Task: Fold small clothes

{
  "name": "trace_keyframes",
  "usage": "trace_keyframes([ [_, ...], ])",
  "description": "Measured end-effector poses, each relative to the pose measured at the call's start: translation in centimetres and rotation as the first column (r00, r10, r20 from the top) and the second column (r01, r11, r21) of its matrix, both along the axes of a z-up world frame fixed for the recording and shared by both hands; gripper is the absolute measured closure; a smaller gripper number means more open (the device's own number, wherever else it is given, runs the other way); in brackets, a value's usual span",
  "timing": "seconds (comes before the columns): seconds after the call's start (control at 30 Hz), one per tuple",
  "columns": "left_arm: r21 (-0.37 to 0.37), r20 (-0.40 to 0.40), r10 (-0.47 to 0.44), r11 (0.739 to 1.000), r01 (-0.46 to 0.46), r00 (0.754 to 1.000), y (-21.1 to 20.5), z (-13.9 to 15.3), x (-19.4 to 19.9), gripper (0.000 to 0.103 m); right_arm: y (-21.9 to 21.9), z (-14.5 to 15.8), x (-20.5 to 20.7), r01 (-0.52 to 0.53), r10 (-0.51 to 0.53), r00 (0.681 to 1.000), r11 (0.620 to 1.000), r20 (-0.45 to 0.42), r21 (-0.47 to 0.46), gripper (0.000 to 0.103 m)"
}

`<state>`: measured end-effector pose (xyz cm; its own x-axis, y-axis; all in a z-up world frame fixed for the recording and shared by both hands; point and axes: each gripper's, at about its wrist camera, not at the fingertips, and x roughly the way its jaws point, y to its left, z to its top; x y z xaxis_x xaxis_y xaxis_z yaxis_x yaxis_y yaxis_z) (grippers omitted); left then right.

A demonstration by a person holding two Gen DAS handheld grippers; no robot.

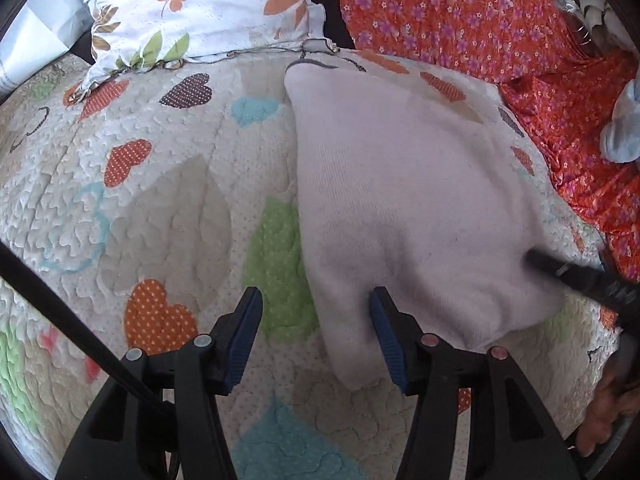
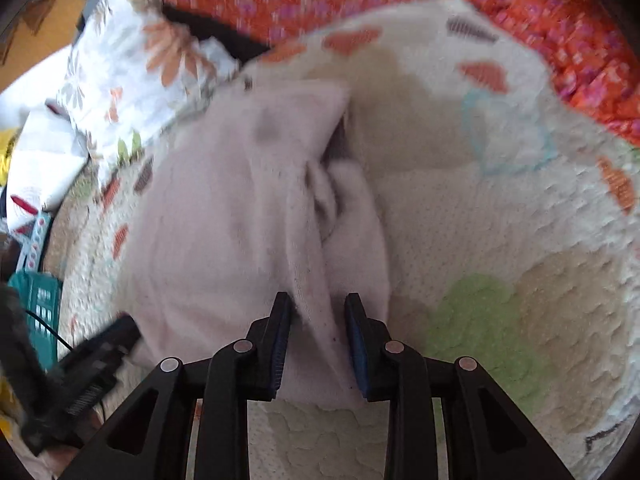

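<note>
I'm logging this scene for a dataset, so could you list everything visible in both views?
Small garment: one, pale pink, lying on the quilt, partly folded.
Quilt: one, white with coloured hearts, beneath the garment.
Pillow: one, white with orange flowers, far left.
Floral cloth: one, orange-red with purple flowers, far right side.
Pale blue item: one, right edge; too cut off to identify.
Teal object: one, left edge; unclear.
Left gripper: black with blue pads, open, at the garment's near edge.
Right gripper: open, a garment fold between its fingers.
</note>
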<state>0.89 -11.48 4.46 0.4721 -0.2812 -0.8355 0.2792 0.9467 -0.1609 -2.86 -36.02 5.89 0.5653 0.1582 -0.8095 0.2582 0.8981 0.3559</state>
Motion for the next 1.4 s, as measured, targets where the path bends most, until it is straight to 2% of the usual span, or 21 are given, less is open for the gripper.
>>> trace_keyframes([
  [0.1,-0.016,-0.018,-0.006,1.000,0.005,1.000,0.3,0.0,0.1,0.048,-0.6,3.1,-0.4,0.058,-0.051,0.990,0.997,0.133,-0.054,0.072],
  [0.2,-0.041,-0.042,-0.003,0.999,0.001,0.999,0.7,-0.2,0.1,0.046,-0.6,4.6,2.1,0.052,-0.040,0.982,0.997,0.186,-0.059,0.072],
  [0.23,-0.047,-0.047,0.000,0.999,-0.002,0.999,0.9,-0.3,0.2,0.044,-0.7,4.5,2.8,0.051,-0.041,0.981,0.998,0.188,-0.046,0.072],
  [0.33,-0.056,-0.058,-0.003,0.998,0.000,0.998,1.3,-0.4,0.2,0.043,-0.9,2.1,5.9,0.019,-0.029,0.991,0.997,0.133,0.075,0.072],
  [0.37,-0.058,-0.059,-0.006,0.998,0.003,0.998,1.4,-0.4,0.2,0.042,-0.8,0.5,7.2,-0.003,-0.006,0.997,0.993,0.076,0.119,0.072],
  [0.4,-0.060,-0.060,-0.011,0.998,0.007,0.998,1.4,-0.4,0.2,0.042,-0.8,-0.5,7.8,-0.001,-0.004,0.999,0.992,0.035,0.125,0.073],
  [0.47,-0.066,-0.058,-0.020,0.998,0.016,0.998,1.5,-0.2,0.1,0.042,-1.3,-0.8,7.8,0.048,-0.053,0.998,0.992,0.042,0.114,0.073],
  [0.53,-0.078,-0.052,-0.029,0.997,0.025,0.998,1.7,0.1,-0.1,0.042,-1.4,0.5,7.4,0.051,-0.059,0.996,0.993,0.071,0.109,0.073],
  [0.7,-0.115,-0.017,-0.033,0.993,0.031,0.999,2.5,1.5,-0.8,0.042,-0.6,3.4,5.1,0.067,-0.065,0.985,0.998,0.158,-0.008,0.072],
  [0.93,0.002,0.069,0.012,1.000,-0.012,0.998,3.3,2.5,-1.7,0.042,0.7,3.8,2.6,0.041,-0.024,0.990,0.993,0.139,-0.114,0.065],
  [1.13,0.119,0.170,0.031,0.992,-0.051,0.985,4.0,3.2,-2.7,0.042,2.3,3.8,0.5,-0.009,0.032,0.992,0.982,0.121,-0.188,0.056],
  [1.4,0.167,0.195,0.045,0.983,-0.079,0.980,4.4,3.2,-2.8,0.042,3.8,3.3,-0.1,-0.046,0.072,0.993,0.968,0.095,-0.245,0.050],
])
